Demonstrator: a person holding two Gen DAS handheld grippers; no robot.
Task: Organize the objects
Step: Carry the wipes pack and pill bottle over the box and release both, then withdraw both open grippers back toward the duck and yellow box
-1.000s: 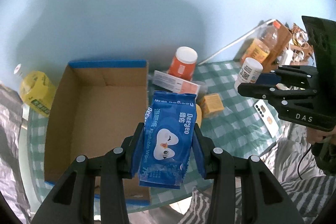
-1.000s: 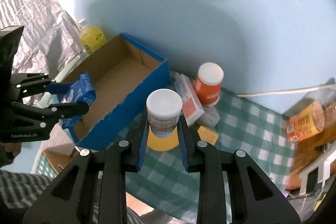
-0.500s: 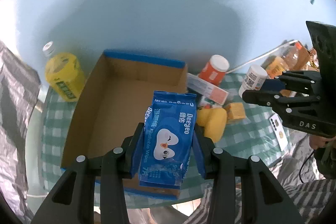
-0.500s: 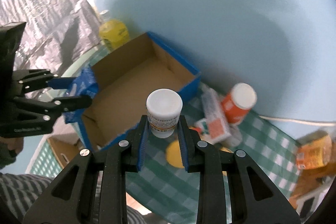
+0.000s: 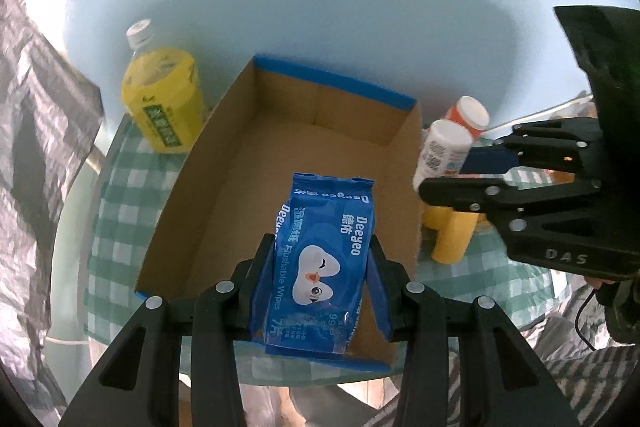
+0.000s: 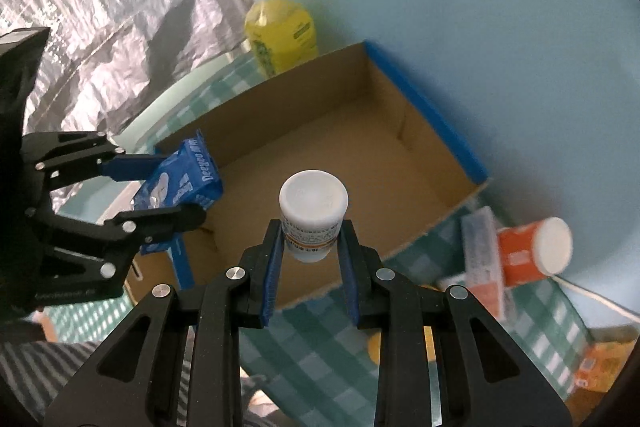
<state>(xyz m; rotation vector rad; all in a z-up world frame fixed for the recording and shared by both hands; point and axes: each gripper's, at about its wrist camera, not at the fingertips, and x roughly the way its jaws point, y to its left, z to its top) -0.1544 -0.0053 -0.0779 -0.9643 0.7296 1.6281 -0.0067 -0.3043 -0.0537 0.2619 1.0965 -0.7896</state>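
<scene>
My left gripper (image 5: 322, 279) pinches a blue wipes pack (image 5: 324, 259) tight, held above the near end of the cardboard box (image 5: 304, 131). My right gripper (image 6: 310, 259) squeezes a white bottle (image 6: 313, 217) w/ a white cap, over the box's near edge. A yellow bottle (image 5: 164, 103) stands past the box, to my left; an orange jar (image 6: 534, 249) lies to the right.

My left wrist camera looks down over the box (image 5: 304, 131) from its near edge; my right one faces it from the right (both close, sharing it).
</scene>
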